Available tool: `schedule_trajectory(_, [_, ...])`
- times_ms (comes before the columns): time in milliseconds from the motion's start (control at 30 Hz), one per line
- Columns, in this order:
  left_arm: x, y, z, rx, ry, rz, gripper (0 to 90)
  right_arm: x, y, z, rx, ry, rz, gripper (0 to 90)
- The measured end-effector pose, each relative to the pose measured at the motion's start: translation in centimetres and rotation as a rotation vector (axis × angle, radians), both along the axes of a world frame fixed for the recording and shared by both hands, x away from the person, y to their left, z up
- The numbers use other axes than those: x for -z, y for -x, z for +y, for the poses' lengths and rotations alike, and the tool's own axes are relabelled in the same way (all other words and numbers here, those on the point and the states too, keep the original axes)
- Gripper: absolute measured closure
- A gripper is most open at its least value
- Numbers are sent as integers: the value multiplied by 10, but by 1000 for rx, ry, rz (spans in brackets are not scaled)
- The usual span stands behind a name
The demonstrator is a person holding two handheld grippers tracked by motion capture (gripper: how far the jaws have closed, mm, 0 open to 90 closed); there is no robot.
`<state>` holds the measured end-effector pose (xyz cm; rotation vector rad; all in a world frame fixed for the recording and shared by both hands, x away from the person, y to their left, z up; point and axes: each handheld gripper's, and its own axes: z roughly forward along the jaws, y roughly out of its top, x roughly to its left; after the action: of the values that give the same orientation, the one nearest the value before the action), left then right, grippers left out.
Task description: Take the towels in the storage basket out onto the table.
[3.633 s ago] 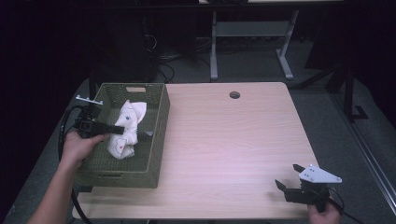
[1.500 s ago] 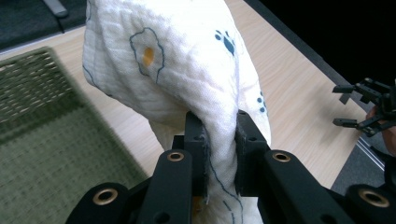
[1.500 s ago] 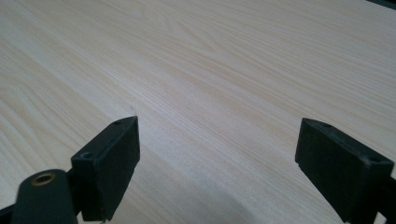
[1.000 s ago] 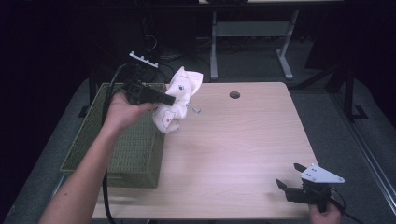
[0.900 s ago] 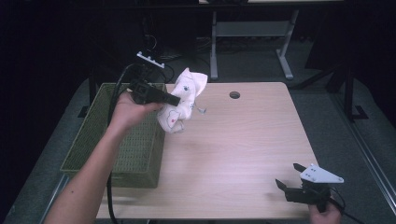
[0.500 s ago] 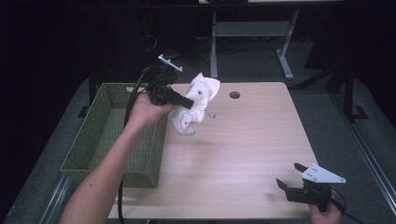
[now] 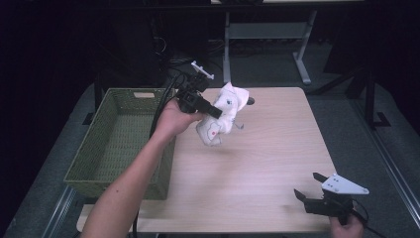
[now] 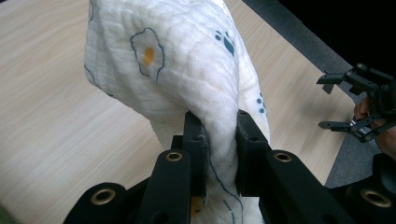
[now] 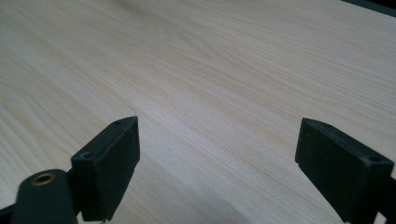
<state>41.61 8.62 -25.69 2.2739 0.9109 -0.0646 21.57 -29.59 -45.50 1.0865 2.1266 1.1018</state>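
A light wooden table (image 7: 257, 163) is surrounded by dark grey floor (image 7: 341, 74); a metal frame (image 7: 262, 32) is seen beyond.

I think this is a lab or a recording room, not a home. I work at a plain wooden table (image 7: 257, 168) in a dark room with grey floor (image 7: 341, 64). Behind it I see a metal desk frame (image 7: 267, 34) and loose cables (image 7: 171, 62).
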Motion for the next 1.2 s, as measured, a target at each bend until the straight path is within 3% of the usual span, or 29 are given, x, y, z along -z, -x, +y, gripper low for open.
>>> schedule_trajectory(300, [24, -7, -24, 19, -10, 44, 771, 0, 0, 0, -3, 2, 1, 135])
schedule_trajectory(1200, [85, -22, -49, -9, -31, 156, 756, 0, 0, -2, -6, -6, -1, 135])
